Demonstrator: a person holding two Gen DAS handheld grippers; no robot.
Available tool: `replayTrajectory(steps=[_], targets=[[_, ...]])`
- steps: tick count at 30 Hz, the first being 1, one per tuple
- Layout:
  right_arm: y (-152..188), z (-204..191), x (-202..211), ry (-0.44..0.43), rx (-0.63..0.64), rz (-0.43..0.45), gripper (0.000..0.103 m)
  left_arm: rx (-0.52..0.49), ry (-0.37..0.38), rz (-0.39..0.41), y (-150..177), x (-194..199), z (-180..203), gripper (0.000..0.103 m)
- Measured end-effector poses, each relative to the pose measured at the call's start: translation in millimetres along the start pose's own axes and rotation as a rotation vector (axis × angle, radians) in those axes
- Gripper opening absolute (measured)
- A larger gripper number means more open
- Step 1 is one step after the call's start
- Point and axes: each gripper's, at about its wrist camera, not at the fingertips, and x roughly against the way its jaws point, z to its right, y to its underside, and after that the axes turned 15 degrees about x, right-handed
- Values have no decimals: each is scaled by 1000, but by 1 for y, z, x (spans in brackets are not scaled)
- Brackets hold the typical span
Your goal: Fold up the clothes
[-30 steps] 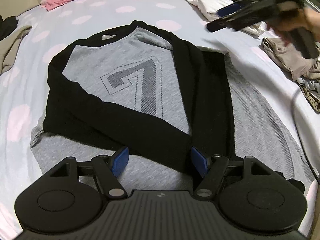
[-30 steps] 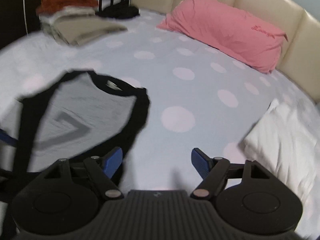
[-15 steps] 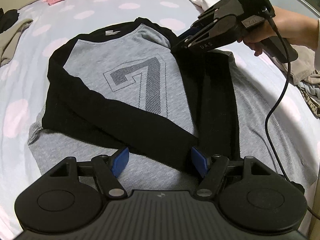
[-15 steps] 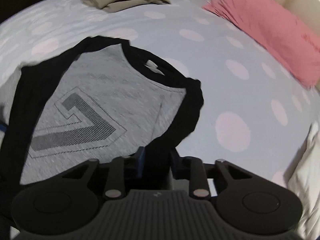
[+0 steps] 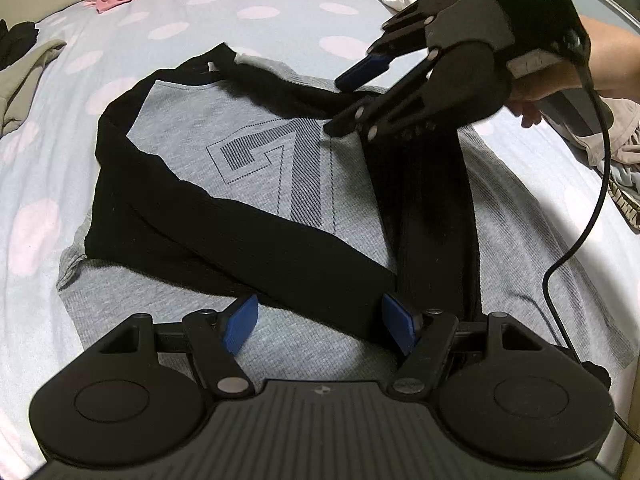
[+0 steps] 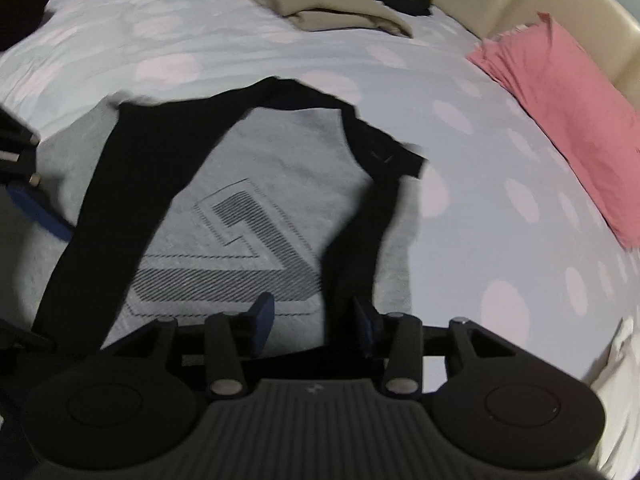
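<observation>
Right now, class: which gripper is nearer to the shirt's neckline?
Right. The right gripper hovers above the shirt's shoulder beside the neckline, jaws opening; the left gripper sits at the hem, far from it.

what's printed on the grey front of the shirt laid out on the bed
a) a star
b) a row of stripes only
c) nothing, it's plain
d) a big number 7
d: the grey chest panel of the shirt carries a large outlined, hatched 7, framed by the black sleeves folded across it; the right wrist view shows the same figure.
</observation>
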Motion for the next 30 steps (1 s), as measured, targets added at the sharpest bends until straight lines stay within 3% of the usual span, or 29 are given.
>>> replayTrajectory(steps=[7,13,15,16,17,22,28,30], targets=[[21,26,8,45,-65,-37,44,-3,-5,-1,0,-1,1,67],[31,33,-6,5,-118,-70,43,19,-2,-5,-6,3,0,67],[32,33,-8,-10,-124,-67,39,36,20,26,-13,11,-1,67],[32,34,-7,-19,-130,-60,26,39,21,39,-18,15,-2,67],[33,36,-5,-25,-136,-54,19,37,5,39,-21,16,-4,67],[39,52,2,19,-170,-66,10,15,-86,28,-30,5,-20,67],[54,94,13,130,-323,-73,7,57,-188,46,-58,-13,-47,67],[59,105,18,132,-357,-68,7,43,-208,47,-63,-17,-48,67]])
